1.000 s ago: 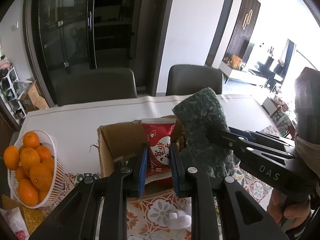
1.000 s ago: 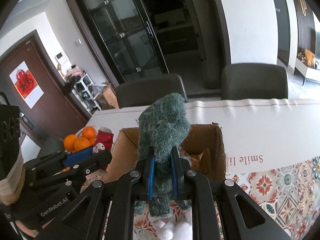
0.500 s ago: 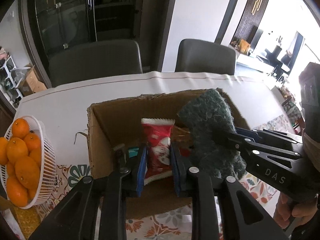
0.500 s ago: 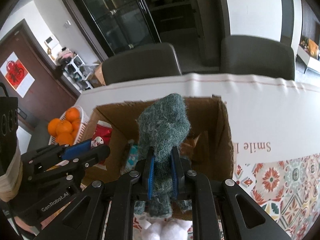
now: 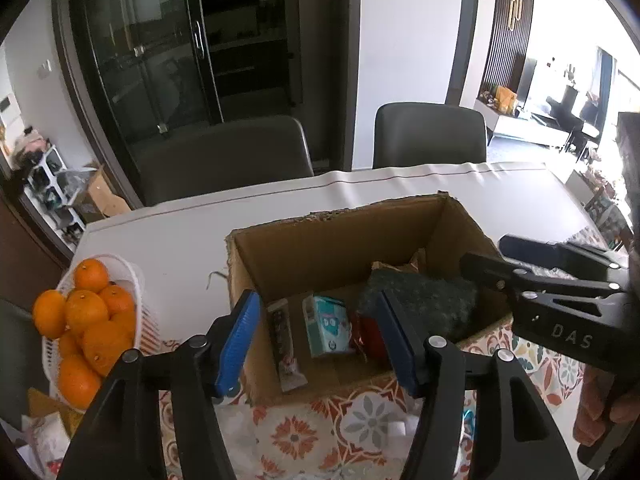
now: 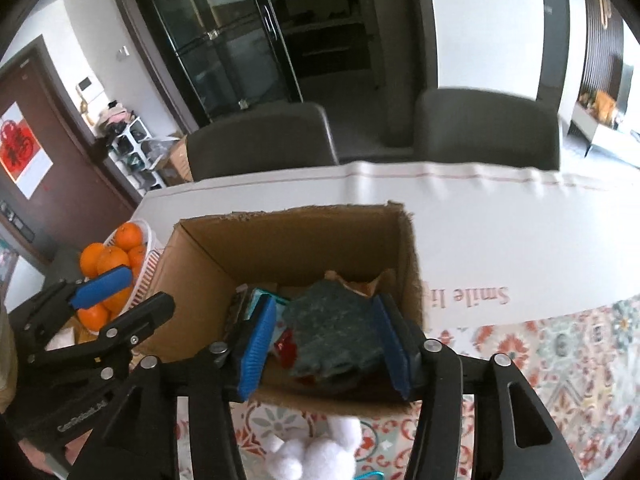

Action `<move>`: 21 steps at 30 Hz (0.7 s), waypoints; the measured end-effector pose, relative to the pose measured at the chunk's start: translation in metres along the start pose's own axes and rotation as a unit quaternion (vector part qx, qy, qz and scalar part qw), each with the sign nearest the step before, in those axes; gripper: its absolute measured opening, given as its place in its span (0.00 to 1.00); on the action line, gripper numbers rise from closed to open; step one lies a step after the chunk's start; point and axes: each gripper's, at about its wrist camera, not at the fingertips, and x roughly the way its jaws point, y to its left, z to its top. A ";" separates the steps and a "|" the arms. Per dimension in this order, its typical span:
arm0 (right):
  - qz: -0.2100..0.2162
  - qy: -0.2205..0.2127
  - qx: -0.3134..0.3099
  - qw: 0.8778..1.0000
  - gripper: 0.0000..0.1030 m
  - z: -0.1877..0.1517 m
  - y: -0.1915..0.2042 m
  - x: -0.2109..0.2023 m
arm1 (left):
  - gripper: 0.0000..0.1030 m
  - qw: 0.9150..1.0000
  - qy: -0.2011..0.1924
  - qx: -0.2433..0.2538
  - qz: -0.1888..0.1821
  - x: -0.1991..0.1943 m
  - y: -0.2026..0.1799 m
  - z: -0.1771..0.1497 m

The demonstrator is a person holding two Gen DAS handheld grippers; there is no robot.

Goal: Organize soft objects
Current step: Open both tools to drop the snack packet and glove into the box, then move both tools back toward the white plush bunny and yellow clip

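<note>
Both tongs, left (image 5: 316, 336) and right (image 6: 326, 344), just parted, hang above green cloth (image 6: 332, 328) in box (image 5: 332, 240).

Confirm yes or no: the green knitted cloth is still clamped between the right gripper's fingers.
No: the green knitted cloth lies loose in the cardboard box, right gripper fingers apart.
</note>
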 end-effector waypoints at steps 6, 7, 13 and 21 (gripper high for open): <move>-0.024 -0.017 -0.015 0.999 0.57 -0.011 -0.001 -0.036 | 0.59 1.000 -0.008 0.002 -0.005 -0.024 -0.011 -0.012; -0.025 -0.018 -0.012 0.999 0.57 -0.014 -0.002 -0.042 | 0.59 1.000 -0.007 0.001 -0.011 -0.028 -0.014 -0.015; -0.034 -0.015 -0.003 0.999 0.57 -0.032 -0.010 -0.065 | 0.59 0.999 0.000 0.000 -0.034 -0.046 -0.029 -0.033; -0.041 0.002 0.017 0.999 0.57 -0.066 -0.023 -0.076 | 0.59 0.999 0.017 0.013 -0.050 -0.054 -0.050 -0.062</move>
